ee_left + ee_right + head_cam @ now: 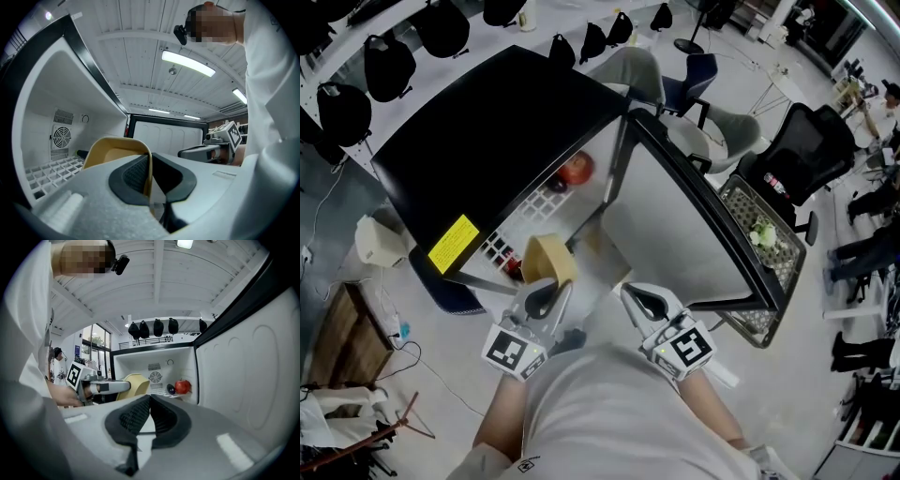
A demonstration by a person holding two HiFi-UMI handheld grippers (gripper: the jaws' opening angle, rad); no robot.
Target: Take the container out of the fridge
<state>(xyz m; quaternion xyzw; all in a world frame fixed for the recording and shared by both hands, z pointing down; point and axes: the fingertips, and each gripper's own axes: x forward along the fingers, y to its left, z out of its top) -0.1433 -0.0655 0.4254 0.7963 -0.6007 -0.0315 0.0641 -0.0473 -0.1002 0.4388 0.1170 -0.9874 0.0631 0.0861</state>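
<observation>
Pinching container rim in my left tool, holding it at fridge mouth, nearly out I judge; right tool pressed together, empty; pulling clear remaining.

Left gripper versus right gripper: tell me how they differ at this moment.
The left gripper is shut on the wall of the tan container; the right gripper is shut on nothing, its pads meeting. In the head view the left gripper sits in front of the fridge's wire shelf, the right gripper in front of the open door. Both have dark ribbed pads and carry a marker cube.
</observation>
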